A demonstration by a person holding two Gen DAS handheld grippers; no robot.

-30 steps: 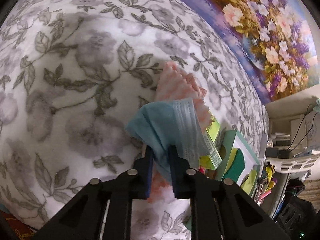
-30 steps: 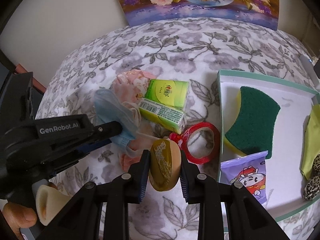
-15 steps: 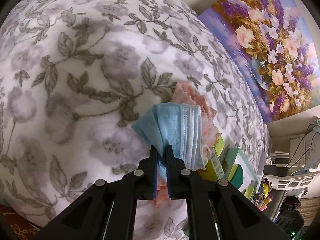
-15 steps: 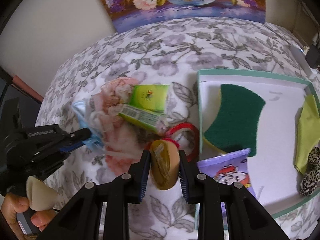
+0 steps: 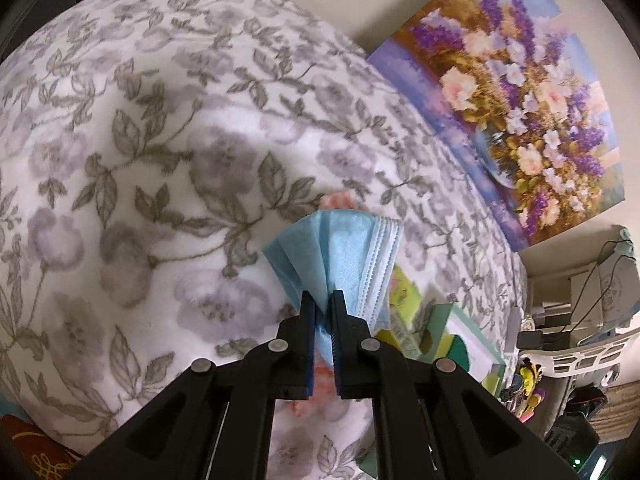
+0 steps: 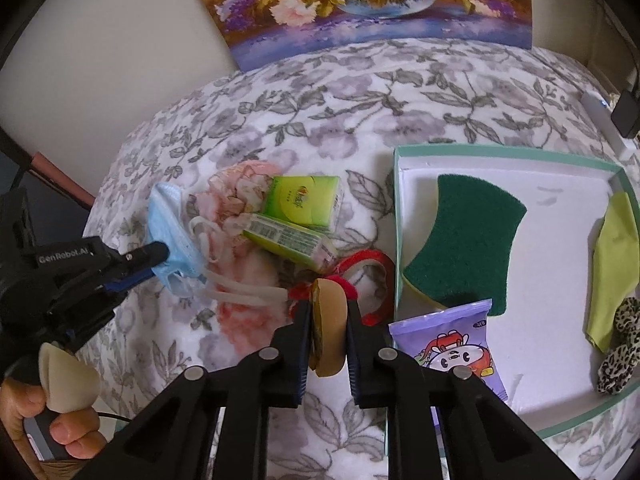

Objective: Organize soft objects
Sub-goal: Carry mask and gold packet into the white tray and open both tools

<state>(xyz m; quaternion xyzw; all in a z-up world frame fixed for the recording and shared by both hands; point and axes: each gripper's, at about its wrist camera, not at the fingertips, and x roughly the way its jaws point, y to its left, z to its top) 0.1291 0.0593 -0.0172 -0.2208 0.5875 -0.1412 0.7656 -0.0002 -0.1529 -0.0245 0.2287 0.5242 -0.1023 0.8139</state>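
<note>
My left gripper (image 5: 322, 300) is shut on a folded blue face mask (image 5: 340, 248) and holds it just above the flowered blanket. From the right wrist view, the left gripper (image 6: 160, 256) pinches the mask (image 6: 168, 224) at the left of the pile, and the white ear loops (image 6: 244, 294) trail toward a pink frilly cloth (image 6: 240, 192). My right gripper (image 6: 328, 312) has a soft tan bun-shaped toy (image 6: 328, 332) between its pads; the jaws are closing and squeeze it narrow. It hangs beside the left rim of a white tray (image 6: 396, 208).
Two green tissue packs (image 6: 302, 200) and a red ring (image 6: 372, 264) lie in the pile. The tray holds a green sponge (image 6: 468, 240), a purple packet (image 6: 452, 352), a yellow-green cloth (image 6: 616, 264) and a leopard scrunchie (image 6: 620, 344). A flower painting (image 6: 360, 0) leans at the back.
The left gripper has shut tight on the mask and lifted it off the pile. The right gripper has squeezed the bun thinner and shifted toward the tray.
</note>
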